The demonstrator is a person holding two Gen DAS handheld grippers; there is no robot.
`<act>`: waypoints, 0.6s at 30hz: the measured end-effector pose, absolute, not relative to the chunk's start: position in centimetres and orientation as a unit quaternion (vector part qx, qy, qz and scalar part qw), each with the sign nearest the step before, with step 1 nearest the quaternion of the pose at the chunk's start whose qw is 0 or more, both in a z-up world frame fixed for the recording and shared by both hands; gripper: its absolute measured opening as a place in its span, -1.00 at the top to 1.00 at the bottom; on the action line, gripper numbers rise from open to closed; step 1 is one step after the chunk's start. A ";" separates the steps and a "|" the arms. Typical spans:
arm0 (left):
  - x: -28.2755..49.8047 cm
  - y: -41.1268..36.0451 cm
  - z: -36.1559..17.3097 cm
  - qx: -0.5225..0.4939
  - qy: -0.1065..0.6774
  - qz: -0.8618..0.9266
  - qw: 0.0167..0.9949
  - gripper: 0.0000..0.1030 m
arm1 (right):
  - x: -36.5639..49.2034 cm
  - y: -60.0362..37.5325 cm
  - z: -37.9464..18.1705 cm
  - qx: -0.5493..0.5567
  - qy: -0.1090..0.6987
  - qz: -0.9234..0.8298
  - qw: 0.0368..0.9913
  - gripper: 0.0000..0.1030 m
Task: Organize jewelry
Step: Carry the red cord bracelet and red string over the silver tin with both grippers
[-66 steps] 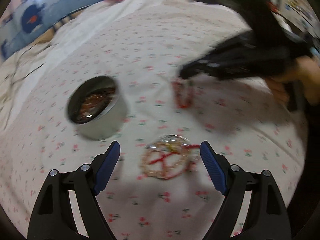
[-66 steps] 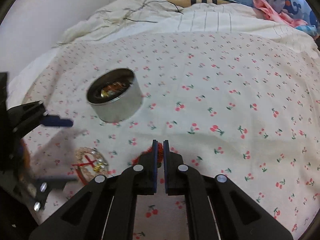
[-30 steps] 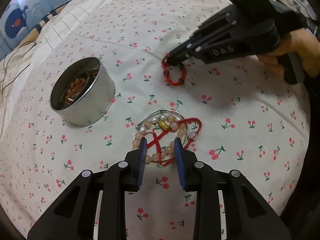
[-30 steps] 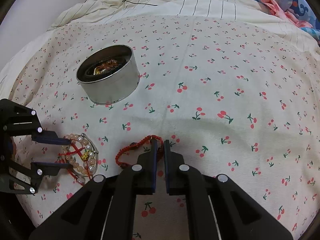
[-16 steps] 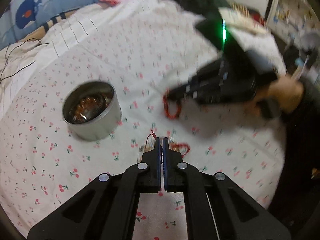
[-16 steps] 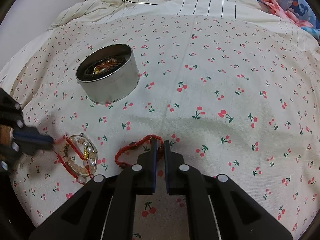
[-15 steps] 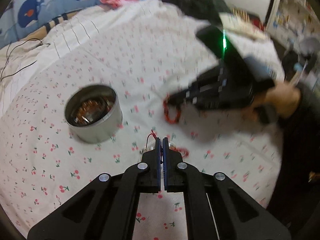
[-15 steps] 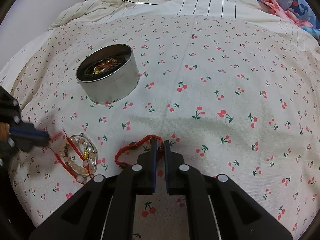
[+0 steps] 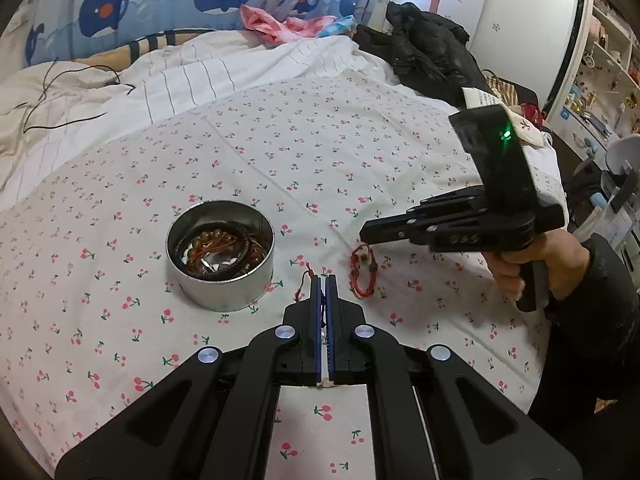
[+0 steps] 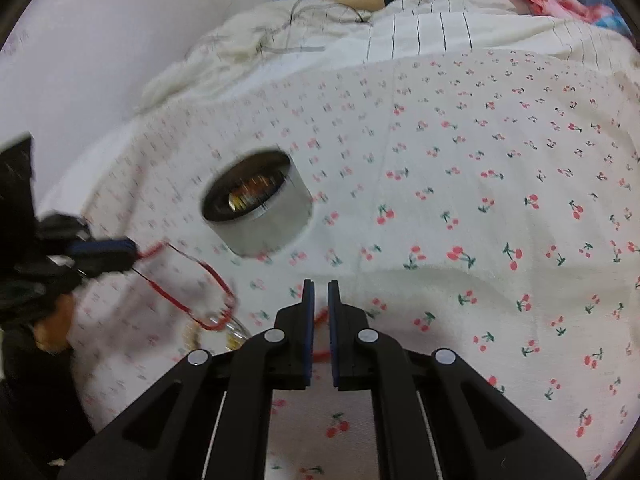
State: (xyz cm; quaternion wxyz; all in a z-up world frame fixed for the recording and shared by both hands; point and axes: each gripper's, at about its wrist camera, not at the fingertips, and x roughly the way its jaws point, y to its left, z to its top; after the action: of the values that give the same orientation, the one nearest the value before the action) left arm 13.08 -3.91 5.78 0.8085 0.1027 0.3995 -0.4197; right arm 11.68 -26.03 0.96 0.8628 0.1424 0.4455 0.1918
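Note:
A round metal tin (image 9: 220, 256) holding several bracelets stands on the cherry-print sheet; it also shows in the right wrist view (image 10: 256, 204). My left gripper (image 9: 322, 280) is shut on a red cord (image 9: 305, 282) and holds it above the sheet. In the right wrist view the left gripper (image 10: 134, 252) carries the red cord loop (image 10: 188, 280), with the pearl bracelet (image 10: 232, 336) dangling low. A red beaded bracelet (image 9: 363, 274) lies on the sheet just under my right gripper (image 9: 362, 236). The right gripper (image 10: 321, 286) has its jaws slightly apart, with a bit of red (image 10: 320, 334) behind them.
A striped white duvet (image 9: 180, 76) with a black cable lies behind. Dark clothes (image 9: 424, 52) and pink cloth (image 9: 280, 26) sit at the back. The bed edge is on the right, with shelves (image 9: 600, 40) beyond.
My left gripper closed on the red cord and lifted it with the pearl bracelet off the sheet. My right gripper rose off the red beaded bracelet, which stays on the sheet.

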 end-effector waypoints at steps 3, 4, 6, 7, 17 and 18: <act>13.2 -4.0 5.7 0.109 0.400 -0.412 0.811 0.97 | 11.8 -25.9 1.1 0.141 0.451 0.200 0.858 0.88; 13.2 -4.0 5.6 0.112 0.402 -0.408 0.812 0.97 | 11.9 -25.7 1.0 0.132 0.458 0.198 0.856 0.87; 13.3 -4.1 5.3 0.120 0.406 -0.398 0.813 0.97 | 11.9 -25.3 0.6 0.105 0.470 0.174 0.859 0.16; 13.3 -4.1 5.2 0.124 0.407 -0.395 0.814 0.97 | 11.8 -25.2 0.5 0.093 0.470 0.161 0.863 -0.19; 13.4 -4.0 5.2 0.129 0.406 -0.382 0.820 0.96 | 12.2 -23.2 -1.8 0.022 0.492 0.142 0.859 0.84; 13.4 -3.9 5.3 0.126 0.403 -0.382 0.822 0.97 | 12.0 -23.5 -1.3 0.038 0.482 0.152 0.862 0.84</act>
State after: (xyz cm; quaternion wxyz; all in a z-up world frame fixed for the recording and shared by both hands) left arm 13.38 -3.95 5.34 0.8220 0.1256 0.4033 -0.3819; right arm 12.00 -23.45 -1.29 0.8618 0.0380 0.4824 0.1522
